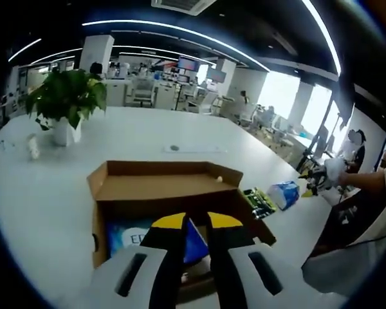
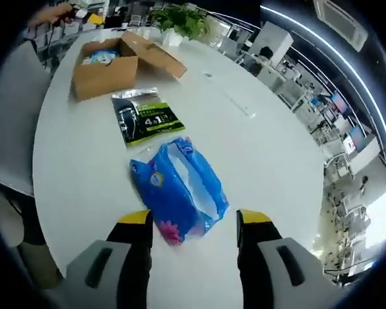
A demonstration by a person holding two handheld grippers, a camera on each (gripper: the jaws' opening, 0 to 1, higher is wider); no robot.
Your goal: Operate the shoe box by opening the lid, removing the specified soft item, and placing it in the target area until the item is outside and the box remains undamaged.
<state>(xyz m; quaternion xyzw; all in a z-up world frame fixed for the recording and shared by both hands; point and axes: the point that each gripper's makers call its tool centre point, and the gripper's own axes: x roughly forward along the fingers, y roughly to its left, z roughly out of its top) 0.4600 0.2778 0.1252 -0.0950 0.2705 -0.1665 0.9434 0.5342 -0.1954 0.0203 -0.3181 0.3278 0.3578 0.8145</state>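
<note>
1. The white surface spreads across the whole middle of your left gripper view, and in your right gripper view it runs from the upper left to the lower right of the frame.
2. The shoe box sits at the centre of your left gripper view, its lid folded back toward the top of the frame, so the box is open. In your right gripper view it lies at the upper left.
3. A blue soft pack lies inside the box, at lower centre of your left gripper view, partly hidden by your jaws.
4. A second blue soft pack lies out on the surface at the centre of your right gripper view, well apart from the box.
5. A dark packet with a green band lies between that pack and the box, above centre in your right gripper view.
6. A potted plant stands at the upper left of your left gripper view.
7. Your left gripper is at the bottom centre of its view, jaws nearly together just over the box opening. You cannot tell whether they pinch the pack.
8. Your right gripper is at the bottom centre of its view, jaws spread wide, with the lower end of the outside pack between the tips.
</note>
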